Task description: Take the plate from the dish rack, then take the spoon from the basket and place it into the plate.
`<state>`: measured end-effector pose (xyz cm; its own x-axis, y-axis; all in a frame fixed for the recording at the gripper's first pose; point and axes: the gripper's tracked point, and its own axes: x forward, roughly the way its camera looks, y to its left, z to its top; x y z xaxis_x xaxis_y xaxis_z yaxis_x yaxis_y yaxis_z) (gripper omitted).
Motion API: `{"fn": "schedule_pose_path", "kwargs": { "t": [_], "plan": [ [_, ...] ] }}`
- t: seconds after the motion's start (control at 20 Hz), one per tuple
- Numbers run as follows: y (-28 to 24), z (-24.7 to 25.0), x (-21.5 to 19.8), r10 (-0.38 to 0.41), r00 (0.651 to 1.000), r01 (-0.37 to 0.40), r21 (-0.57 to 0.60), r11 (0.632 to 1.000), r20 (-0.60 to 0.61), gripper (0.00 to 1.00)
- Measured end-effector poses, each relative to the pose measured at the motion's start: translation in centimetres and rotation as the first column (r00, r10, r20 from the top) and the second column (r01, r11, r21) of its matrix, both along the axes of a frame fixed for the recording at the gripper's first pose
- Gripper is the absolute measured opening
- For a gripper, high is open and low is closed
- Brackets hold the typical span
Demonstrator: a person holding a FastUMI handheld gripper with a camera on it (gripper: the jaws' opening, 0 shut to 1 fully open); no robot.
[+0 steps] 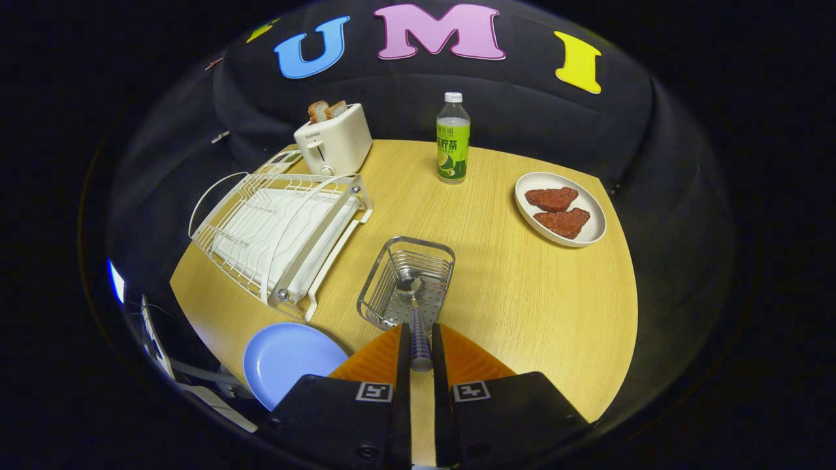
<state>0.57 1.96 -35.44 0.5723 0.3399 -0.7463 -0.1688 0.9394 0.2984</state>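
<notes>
Both fingers of the gripper (pixel 421 346) pinch the spoon (pixel 418 320) handle. Lift straight clear of the basket (pixel 375 287), then swing left to the plate (pixel 287 359).

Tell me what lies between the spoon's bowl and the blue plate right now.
In the gripper view, the basket's wire wall and a bare strip of table separate the spoon, held between the tongs, from the blue plate.

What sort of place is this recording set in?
Probably a staged kitchen tabletop in a booth: a toaster holding bread, a wire dish rack, and a utensil basket. The claw grips a spoon.
</notes>
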Motion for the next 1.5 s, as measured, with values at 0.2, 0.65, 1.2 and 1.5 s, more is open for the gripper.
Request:
{"fn": "schedule_pose_path", "kwargs": {
  "t": [0.2, 0.65, 1.2, 1.5],
  "plan": [
    [-0.1, 0.5, 0.4, -0.017, 1.000, 0.017, 0.021, 1.000, -0.008, 0.14],
    [-1.8, 4.9, -1.8, -0.091, 0.995, 0.089, 0.065, 0.994, 0.028, 0.12],
    [2.5, 12.1, -10.0, -0.043, 0.993, 0.023, 0.166, 0.986, 0.113, 0.11],
    [7.6, 8.9, -13.9, 0.011, 0.999, -0.017, 0.191, 0.982, 0.031, 0.12]
  ]
}}
